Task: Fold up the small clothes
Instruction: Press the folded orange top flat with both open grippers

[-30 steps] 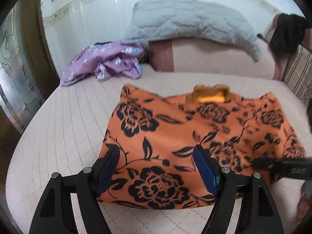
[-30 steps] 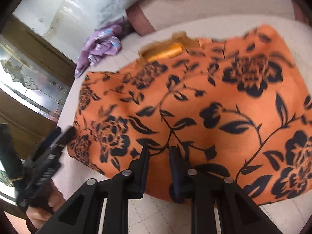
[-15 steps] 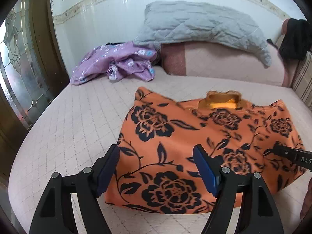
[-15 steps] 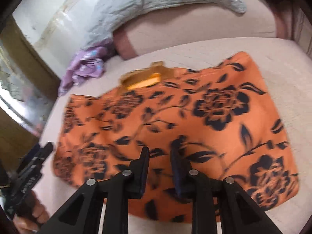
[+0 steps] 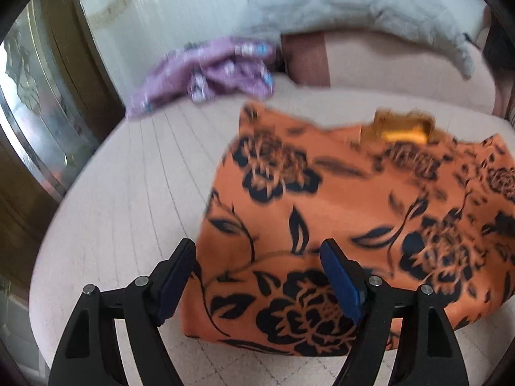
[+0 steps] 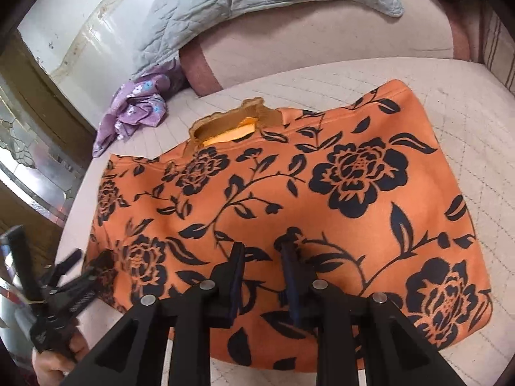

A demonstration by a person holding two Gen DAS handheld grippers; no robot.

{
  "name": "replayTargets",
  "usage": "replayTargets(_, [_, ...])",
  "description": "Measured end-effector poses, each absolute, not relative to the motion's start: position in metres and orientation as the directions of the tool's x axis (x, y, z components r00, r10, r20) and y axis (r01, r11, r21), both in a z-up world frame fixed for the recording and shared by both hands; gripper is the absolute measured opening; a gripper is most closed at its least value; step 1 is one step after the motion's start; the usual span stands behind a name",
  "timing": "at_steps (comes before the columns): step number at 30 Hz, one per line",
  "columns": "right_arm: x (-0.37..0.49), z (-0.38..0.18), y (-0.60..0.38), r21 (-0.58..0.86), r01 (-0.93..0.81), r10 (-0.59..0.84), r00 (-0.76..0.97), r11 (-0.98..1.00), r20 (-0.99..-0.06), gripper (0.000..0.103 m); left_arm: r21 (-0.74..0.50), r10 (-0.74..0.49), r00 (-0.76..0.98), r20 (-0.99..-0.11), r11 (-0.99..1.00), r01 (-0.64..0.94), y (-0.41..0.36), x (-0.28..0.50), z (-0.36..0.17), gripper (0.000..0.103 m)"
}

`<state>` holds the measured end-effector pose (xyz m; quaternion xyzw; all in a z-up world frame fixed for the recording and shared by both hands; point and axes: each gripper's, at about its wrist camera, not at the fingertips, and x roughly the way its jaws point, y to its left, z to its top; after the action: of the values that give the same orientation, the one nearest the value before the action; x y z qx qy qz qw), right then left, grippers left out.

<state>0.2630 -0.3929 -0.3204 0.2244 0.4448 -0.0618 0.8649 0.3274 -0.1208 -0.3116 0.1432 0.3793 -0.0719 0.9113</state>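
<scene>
An orange garment with black flowers [image 5: 338, 212] lies flat on the bed, neck opening at the far edge; it also shows in the right wrist view [image 6: 289, 199]. My left gripper [image 5: 257, 276] is open and empty, hovering over the garment's near left corner. In the right wrist view the left gripper [image 6: 77, 273] sits at that same left corner. My right gripper [image 6: 262, 276] hangs over the garment's near edge with its jaws a narrow gap apart and nothing between them.
A crumpled purple garment [image 5: 209, 74] lies at the far left of the bed [image 5: 128, 193]. A grey quilted pillow [image 6: 257, 3] and pink bolster [image 6: 322, 41] line the headboard. A wooden glass-panelled door [image 5: 38, 112] stands at the left.
The left gripper shifted left toward the garment's left edge, and its view is blurred by motion. The right gripper moved closer over the near edge. Both stay empty.
</scene>
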Motion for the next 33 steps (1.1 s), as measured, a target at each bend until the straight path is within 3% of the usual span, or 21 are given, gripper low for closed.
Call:
replayTargets(5, [0.271, -0.334, -0.395, 0.318, 0.309, 0.106, 0.547, 0.896, -0.830, 0.027, 0.157, -0.089, 0.765, -0.638, 0.957, 0.243, -0.116, 0.317, -0.287, 0.080])
replayTargets(13, [0.277, -0.334, -0.396, 0.326, 0.300, 0.121, 0.541, 0.897, -0.832, 0.030, 0.137, -0.101, 0.795, -0.598, 0.965, 0.226, -0.109, 0.317, -0.272, 0.080])
replayTargets(20, [0.280, -0.335, -0.390, 0.359, 0.272, 0.157, 0.558, 0.893, -0.815, 0.053, 0.116, -0.099, 0.815, -0.570, 0.973, 0.200, -0.099, 0.316, -0.262, 0.080])
replayTargets(33, [0.277, -0.328, -0.383, 0.328, 0.252, 0.126, 0.586, 0.910, -0.801, 0.054, 0.107, -0.094, 0.818, -0.567, 0.977, 0.186, -0.095, 0.317, -0.260, 0.080])
